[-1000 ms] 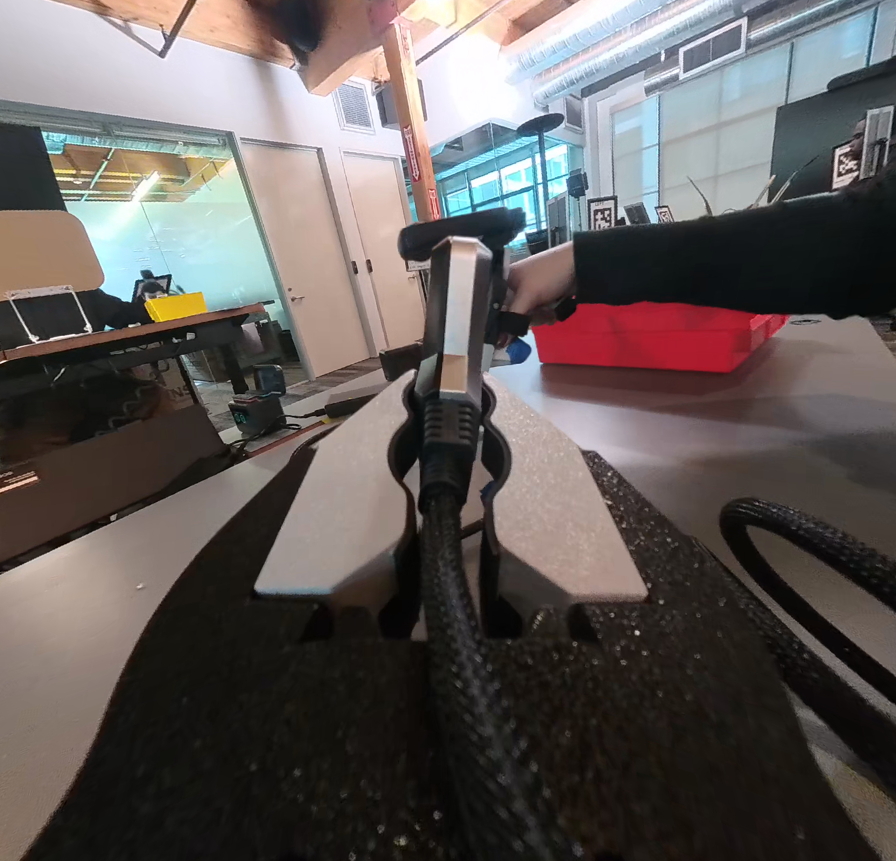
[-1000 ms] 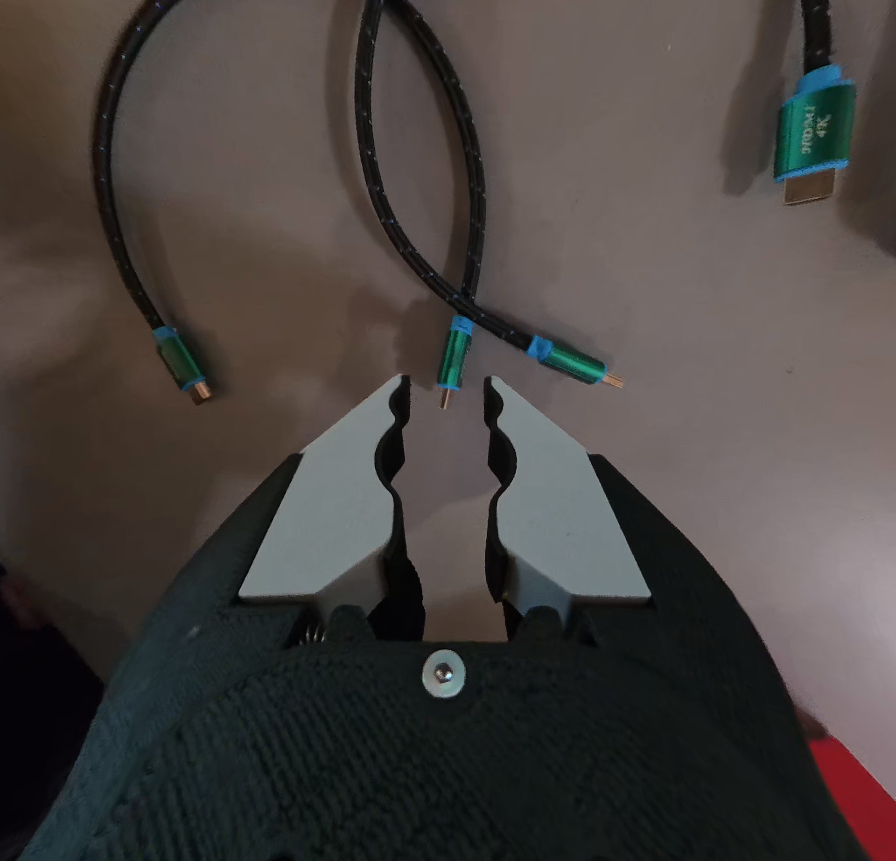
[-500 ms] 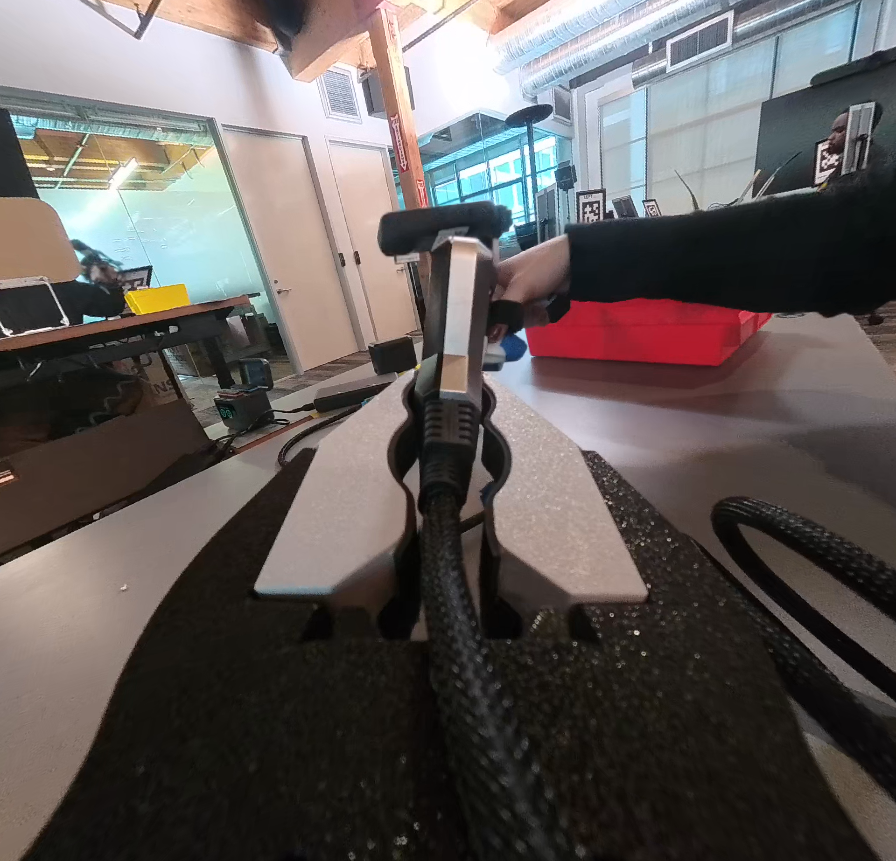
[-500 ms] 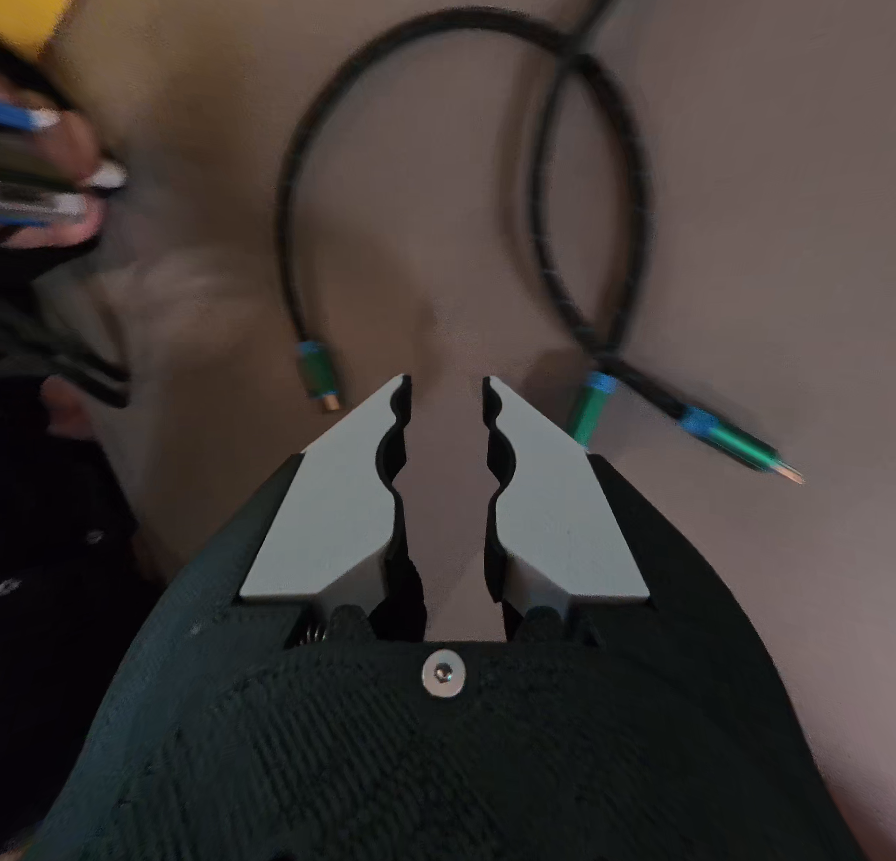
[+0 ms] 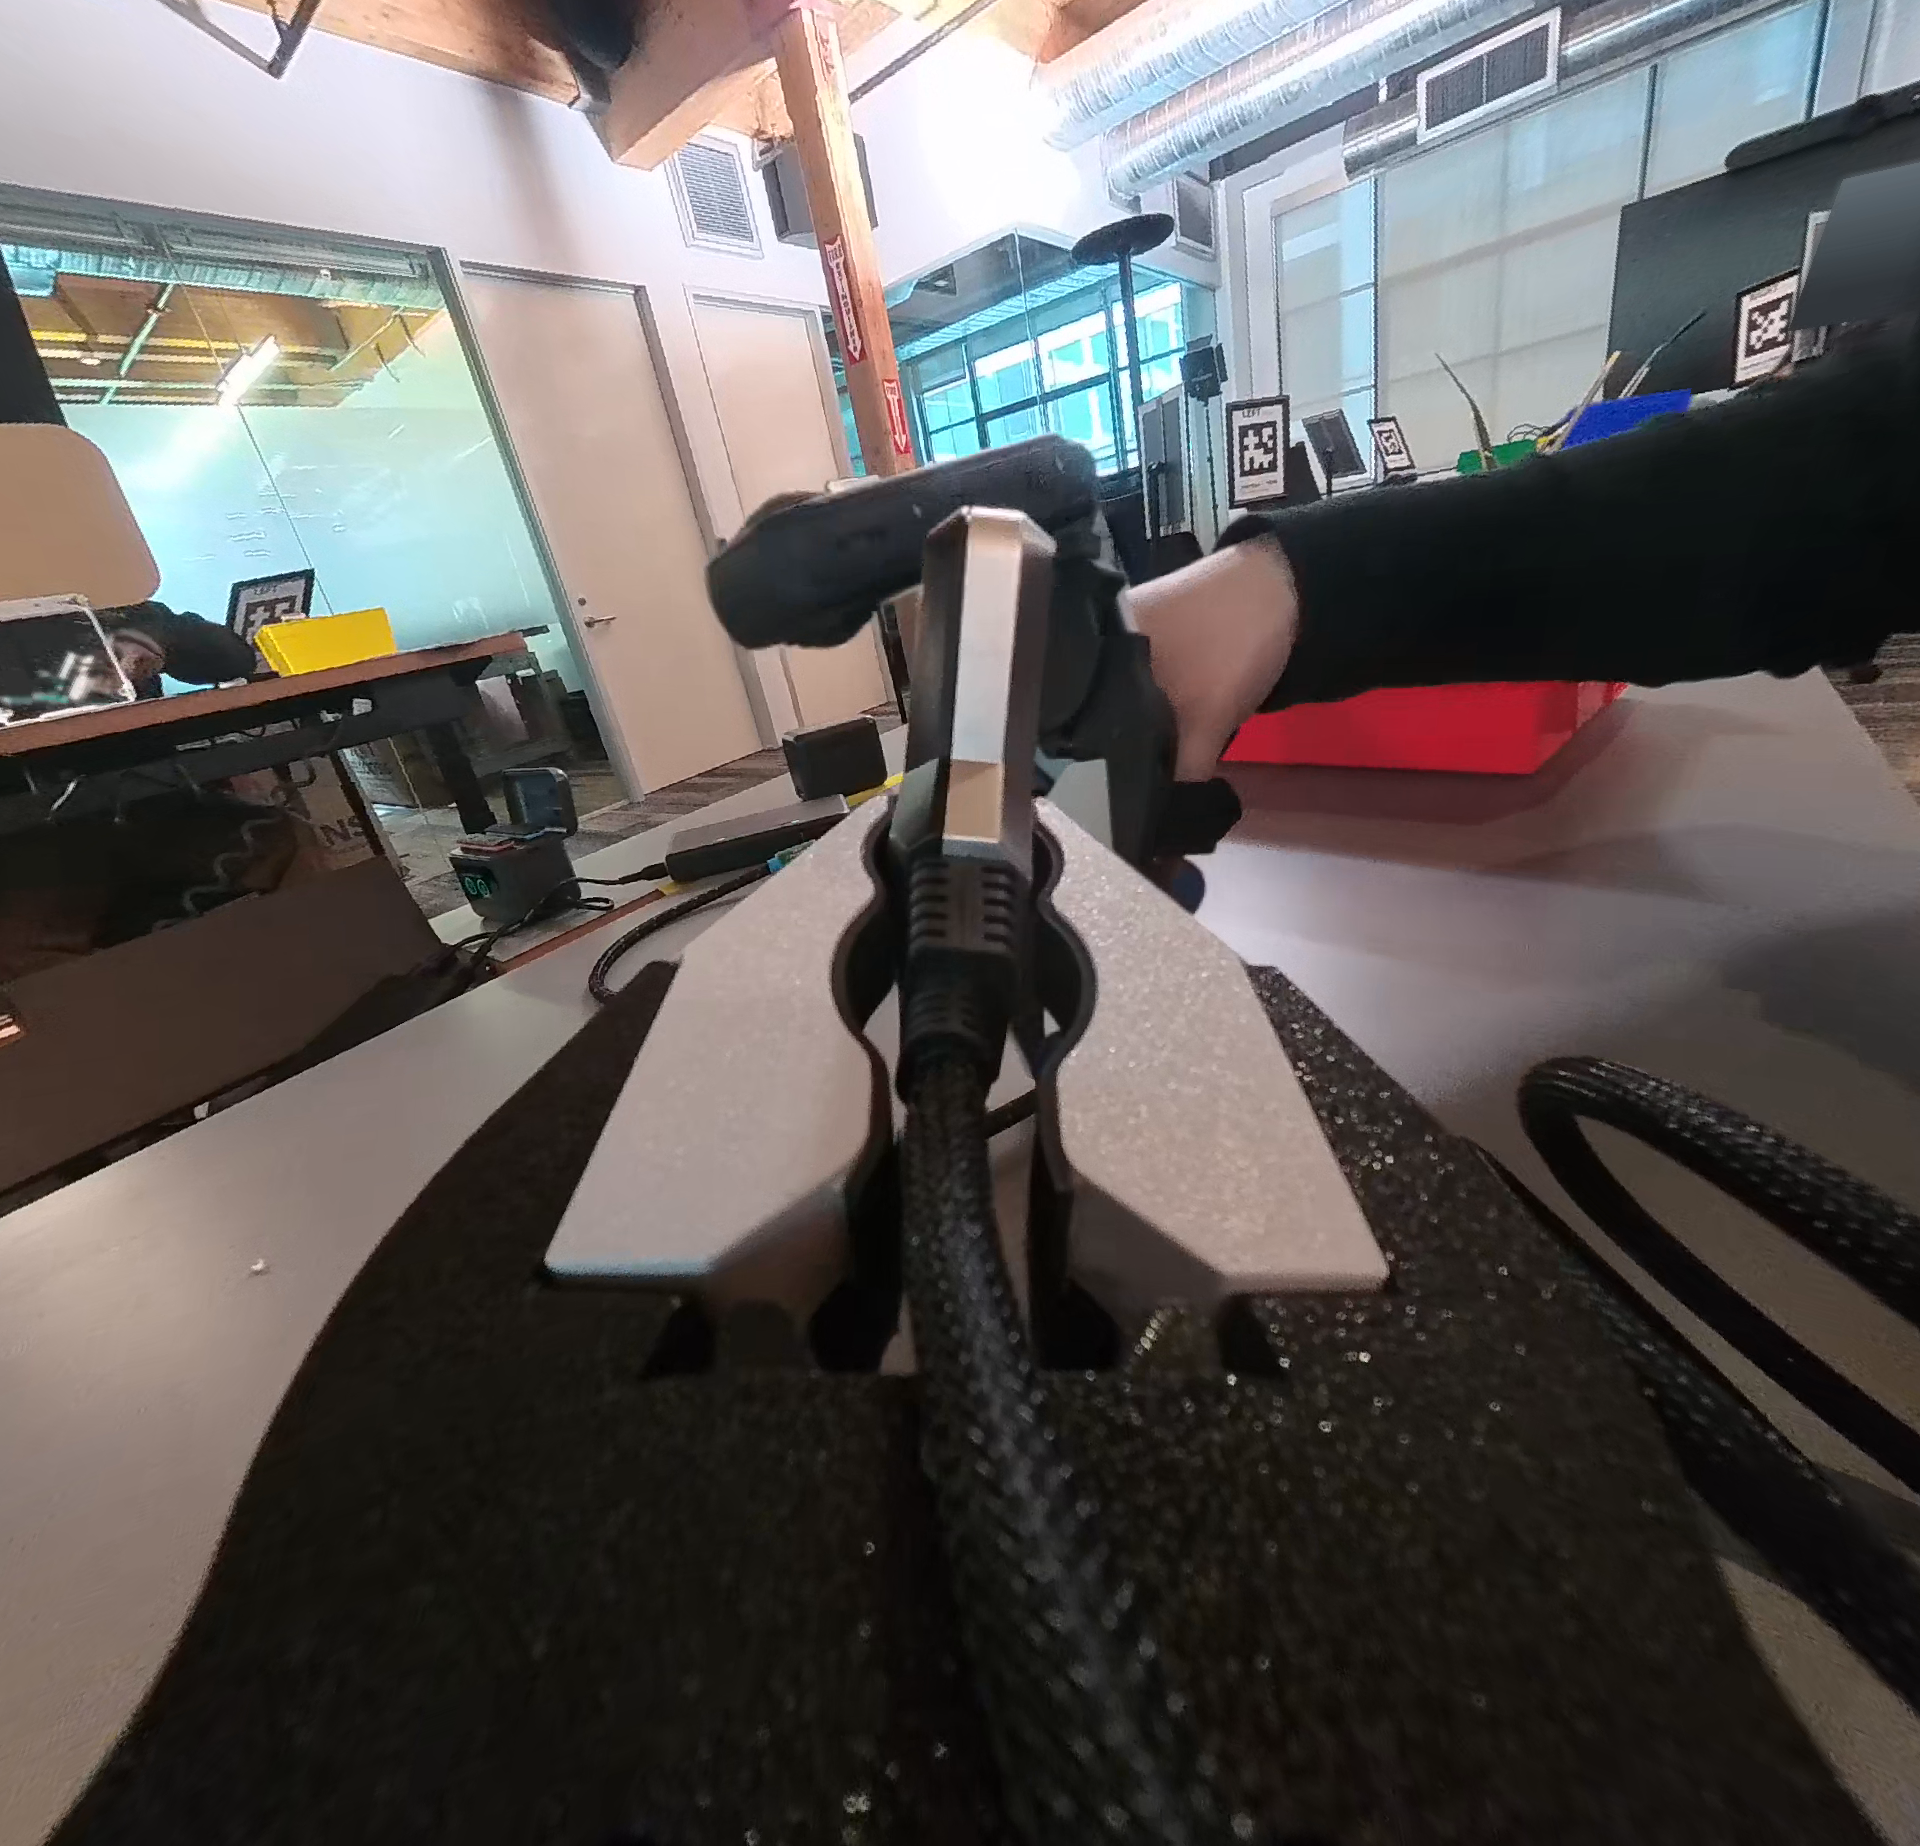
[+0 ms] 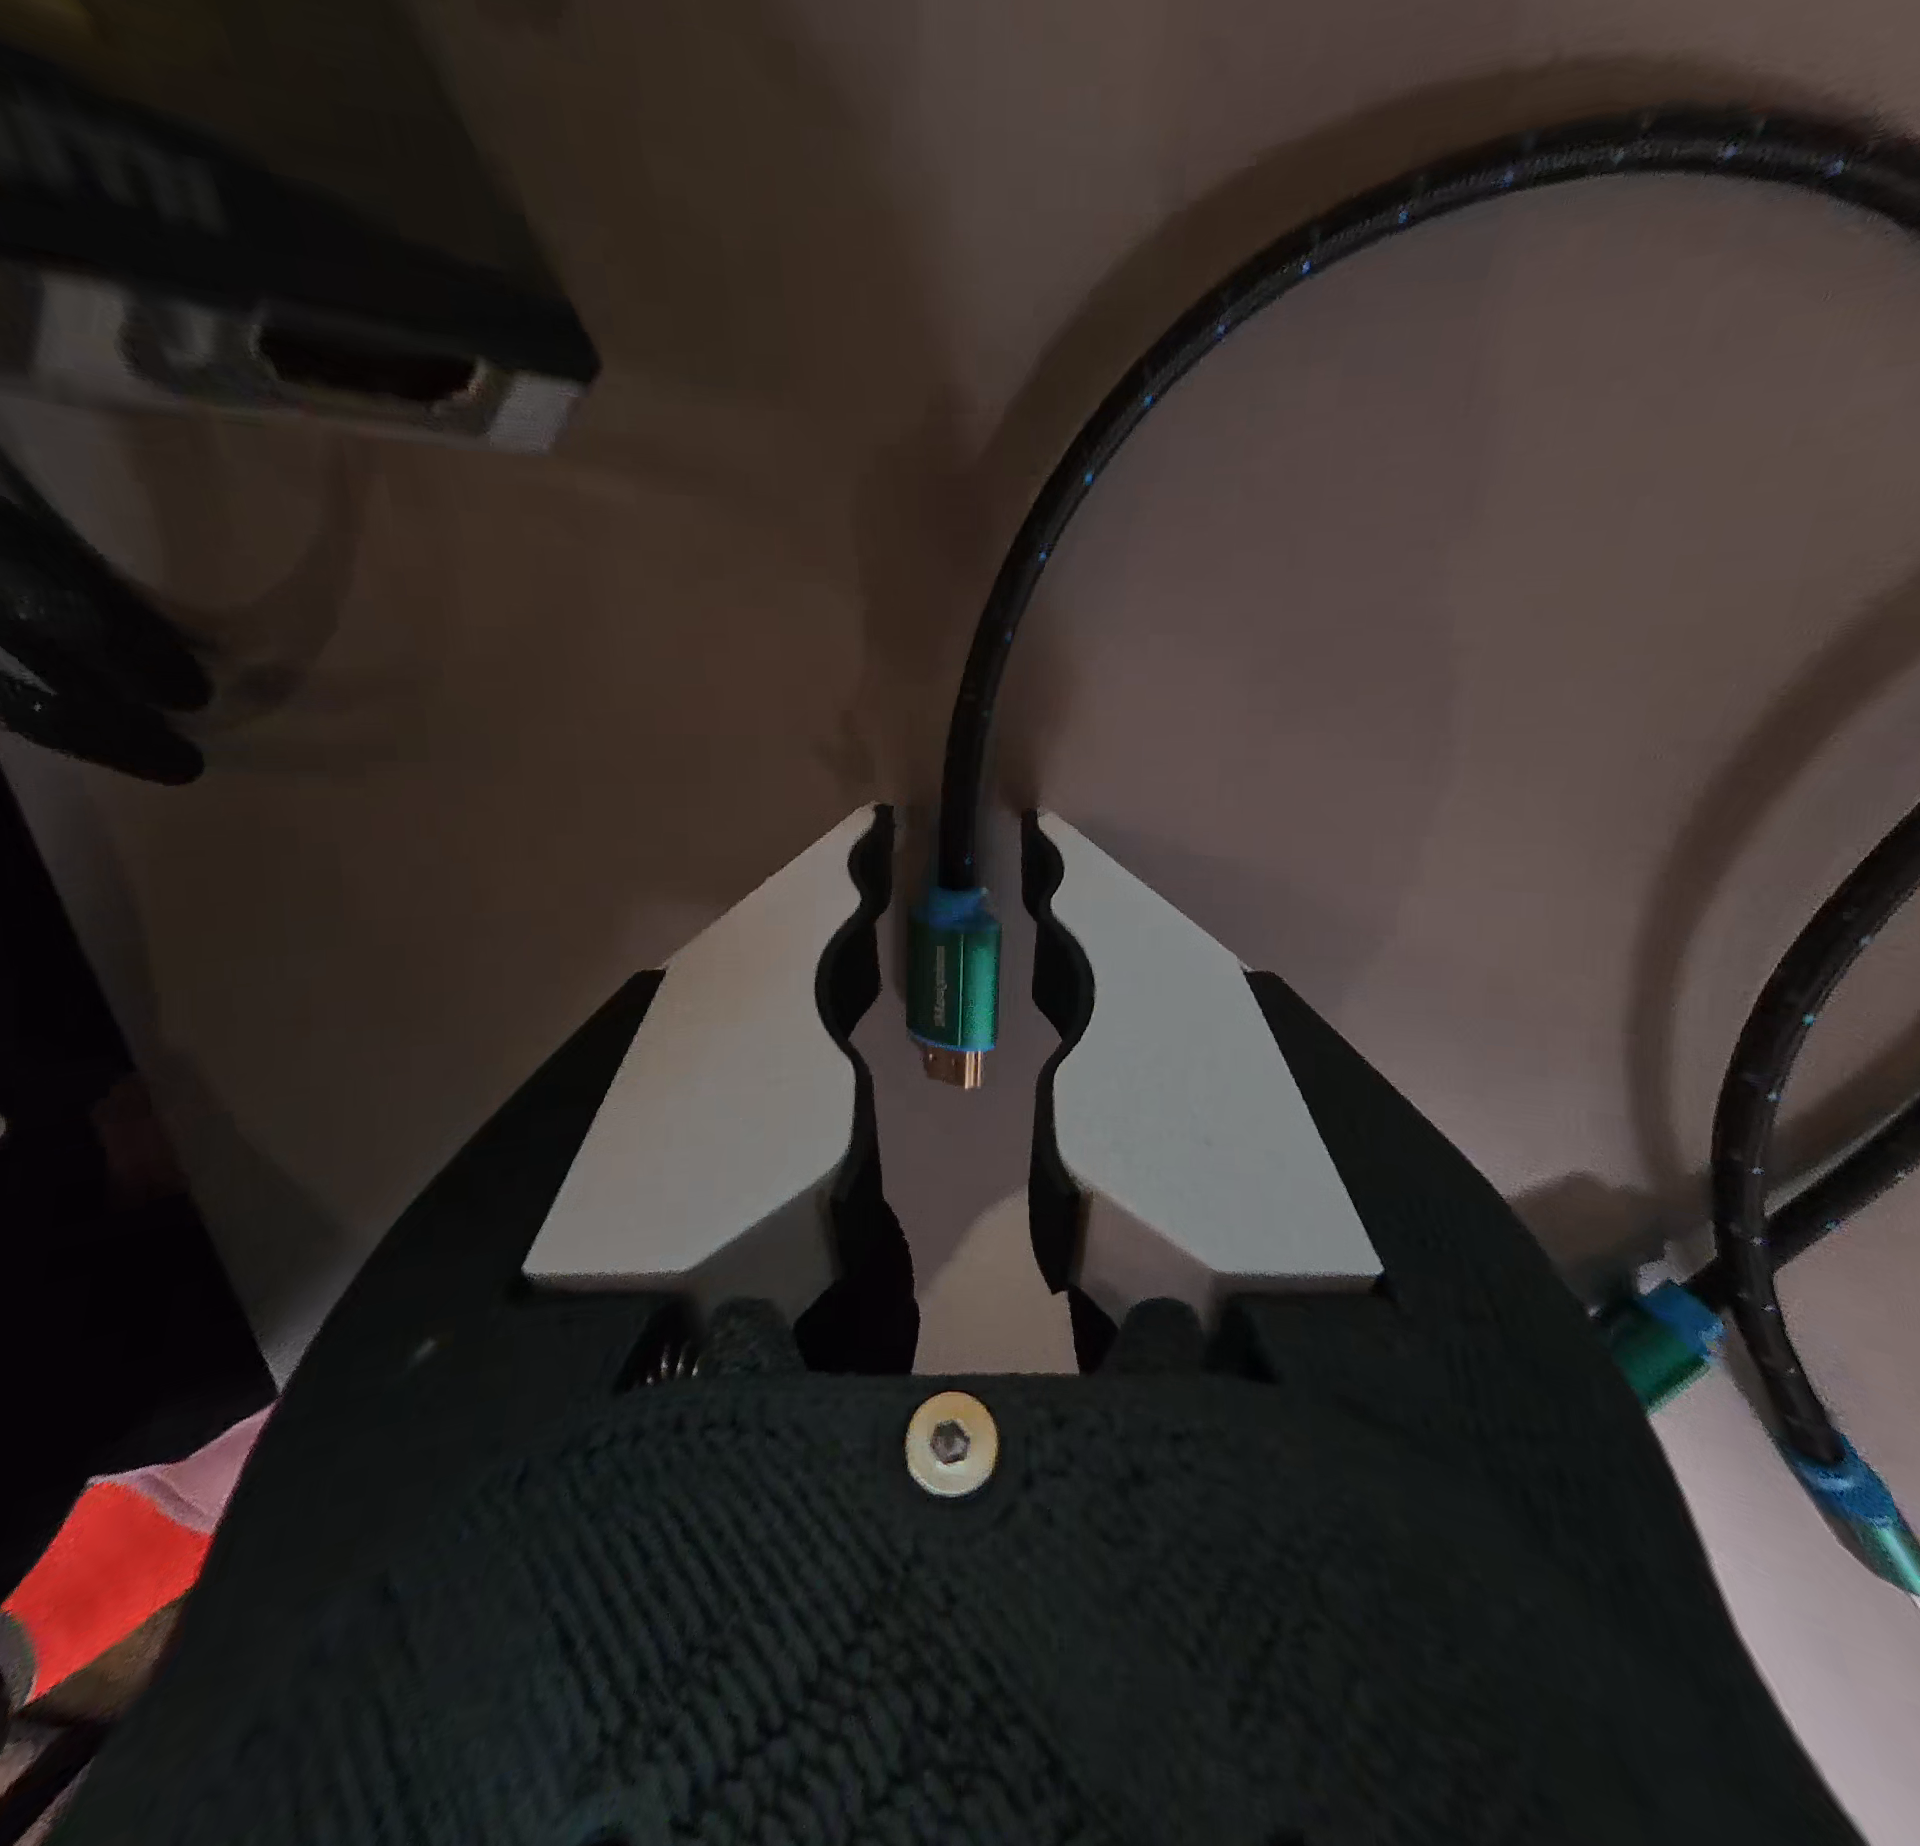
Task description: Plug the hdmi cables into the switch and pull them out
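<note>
Pinching the switch (image 5: 971, 716), left claw (image 5: 961, 861); right claw (image 6: 956, 830) spread around green plug (image 6: 954, 975).

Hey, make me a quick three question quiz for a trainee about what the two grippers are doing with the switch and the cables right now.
1. True or false: the left gripper is shut on the switch, gripping it at its cable end.
2. Multiple choice: the green HDMI plug in the right wrist view lies (A) clamped tight in the jaws, (B) between the open fingers of the right gripper, ungripped, (C) inside a port.
3. Fill in: the plug's gold tip points ____ the right wrist camera.

Key
1. True.
2. B: gaps show on both sides of the plug.
3. Toward.
</note>
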Available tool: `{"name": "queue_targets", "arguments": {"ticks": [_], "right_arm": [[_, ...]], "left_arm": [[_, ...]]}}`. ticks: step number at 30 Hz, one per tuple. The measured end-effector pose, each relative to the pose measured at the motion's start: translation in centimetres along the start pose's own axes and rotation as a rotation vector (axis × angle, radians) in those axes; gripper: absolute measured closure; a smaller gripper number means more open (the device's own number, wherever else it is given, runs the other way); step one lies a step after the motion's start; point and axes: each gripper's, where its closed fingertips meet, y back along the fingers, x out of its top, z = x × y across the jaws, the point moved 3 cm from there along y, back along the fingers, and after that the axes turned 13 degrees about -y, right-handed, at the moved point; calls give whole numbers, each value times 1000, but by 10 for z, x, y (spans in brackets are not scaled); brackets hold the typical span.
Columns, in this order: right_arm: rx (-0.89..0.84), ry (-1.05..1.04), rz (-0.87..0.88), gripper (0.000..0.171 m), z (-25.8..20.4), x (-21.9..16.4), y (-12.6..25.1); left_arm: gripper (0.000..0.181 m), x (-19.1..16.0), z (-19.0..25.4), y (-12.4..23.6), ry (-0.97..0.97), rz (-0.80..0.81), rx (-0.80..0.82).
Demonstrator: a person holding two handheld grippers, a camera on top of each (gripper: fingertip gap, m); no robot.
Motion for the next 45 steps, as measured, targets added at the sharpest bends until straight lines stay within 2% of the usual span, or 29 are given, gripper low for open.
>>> {"name": "queue_targets", "arguments": {"ticks": [2, 3, 6, 8, 11, 15, 18, 20, 22, 27, 33, 40, 45], "right_arm": [[-20, 6, -20, 154, 1, 2, -2], [-11, 10, -40, 165, 1, 1, -2], [38, -7, -21, 167, 0, 1, -2], [74, -45, 74, 167, 3, 4, 1], [227, -159, 380, 167, 6, 18, 26], [462, -258, 933, 167, 9, 29, 89], [599, -340, 1330, 167, 17, 23, 132], [709, -426, 1539, 167, 22, 15, 154], [823, -503, 1667, 167, 26, 9, 166], [923, -541, 1742, 167, 27, 2, 167], [994, -534, 1805, 167, 28, -7, 165], [1320, -600, 1860, 167, 29, -14, 168], [1466, -628, 1855, 167, 28, -15, 168]], "left_arm": [[162, 0, 0, 0, -1, 0, 0], [162, 0, 0, 0, -1, 0, 0], [162, 0, 0, 0, -1, 0, 2], [162, 0, 0, 0, -2, 0, 4], [162, 1, -2, 1, -4, 4, 17], [162, 5, -7, -1, 3, 25, 51], [162, 15, -14, -11, 68, 91, 92], [162, 20, -15, -21, 112, 131, 101], [162, 23, -12, -32, 135, 159, 95], [162, 19, 1, -60, 115, 159, 73], [162, 19, 7, -67, 149, 195, 40], [162, 26, 5, -62, 138, 224, 61], [162, 29, 13, -65, 74, 212, 33]]}}
